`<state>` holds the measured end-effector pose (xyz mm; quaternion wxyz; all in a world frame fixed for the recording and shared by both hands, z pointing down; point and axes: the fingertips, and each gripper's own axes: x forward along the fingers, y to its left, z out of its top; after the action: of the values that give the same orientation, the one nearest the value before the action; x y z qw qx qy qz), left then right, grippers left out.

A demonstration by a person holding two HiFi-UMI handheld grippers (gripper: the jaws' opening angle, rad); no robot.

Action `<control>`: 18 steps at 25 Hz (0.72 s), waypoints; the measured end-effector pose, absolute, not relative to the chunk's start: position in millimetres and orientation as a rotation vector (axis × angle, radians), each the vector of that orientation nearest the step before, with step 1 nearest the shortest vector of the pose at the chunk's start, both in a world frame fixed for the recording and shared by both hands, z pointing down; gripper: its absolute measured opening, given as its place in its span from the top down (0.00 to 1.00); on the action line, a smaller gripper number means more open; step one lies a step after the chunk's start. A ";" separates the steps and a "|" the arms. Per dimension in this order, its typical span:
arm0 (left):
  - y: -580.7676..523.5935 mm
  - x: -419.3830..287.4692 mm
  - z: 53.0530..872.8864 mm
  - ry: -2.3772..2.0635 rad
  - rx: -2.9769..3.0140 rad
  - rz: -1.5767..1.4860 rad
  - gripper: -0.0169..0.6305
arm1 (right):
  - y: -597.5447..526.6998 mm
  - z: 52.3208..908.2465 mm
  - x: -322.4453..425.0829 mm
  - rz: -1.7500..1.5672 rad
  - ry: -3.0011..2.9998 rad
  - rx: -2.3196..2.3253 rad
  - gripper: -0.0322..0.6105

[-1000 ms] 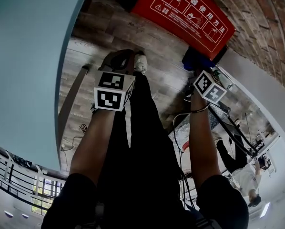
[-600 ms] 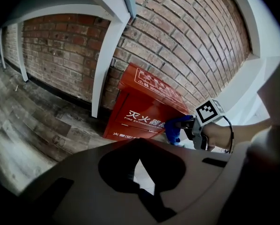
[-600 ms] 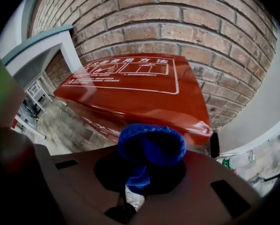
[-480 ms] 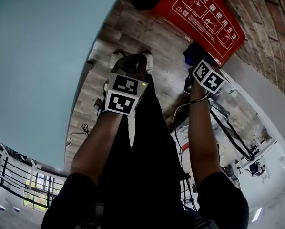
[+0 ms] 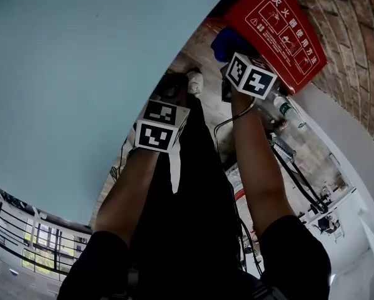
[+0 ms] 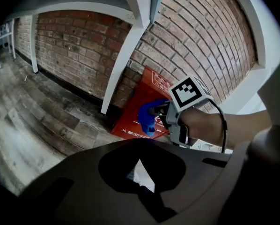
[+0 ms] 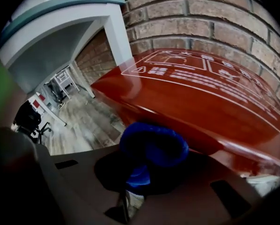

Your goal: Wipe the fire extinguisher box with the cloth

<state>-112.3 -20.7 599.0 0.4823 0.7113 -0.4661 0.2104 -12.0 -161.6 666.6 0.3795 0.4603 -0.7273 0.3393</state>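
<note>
The brick wall [image 6: 201, 41] closes off the far edge of the wooden floor [image 6: 32, 107]. The red fire extinguisher box [image 5: 281, 24] stands at that edge, its back to the wall and just beside a white post [image 6: 119, 74]. That leaves its printed front and top open to whoever stands over it.

The right hand-held gripper [image 7: 147, 170] is stretched out to the box, its jaws clamped on the blue cloth [image 7: 151, 146]. It holds the cloth at the box's upper front edge, very near or just touching; the gripper's own view doesn't settle which. The grip is taken low on the cloth, so a rounded wad bulges past the jaw tips. I judge this is done so the soft fabric, not the jaws, meets the red panel.

The left hand-held gripper [image 6: 140, 170] hangs back over the open floor, well apart from the box. Its jaws are drawn together with only a thin wedge of light between them and nothing in them. It likely has no part in the wipe.
</note>
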 end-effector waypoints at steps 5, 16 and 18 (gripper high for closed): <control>-13.6 -101.6 607.0 -1.104 1.718 0.470 0.98 | -173.5 681.2 -38.0 0.908 -1.876 1.207 0.88; 12.0 -88.4 634.9 -1.062 1.748 0.592 0.98 | -161.0 733.5 19.7 1.037 -1.798 1.331 0.88; 16.5 -89.6 637.8 -1.044 1.755 0.606 0.98 | -154.0 739.5 47.0 1.106 -1.730 1.410 0.88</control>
<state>-89.6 16.5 637.8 0.4848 0.7207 -0.4287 0.2488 47.0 -154.0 739.5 0.3197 0.5365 -0.6579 0.4208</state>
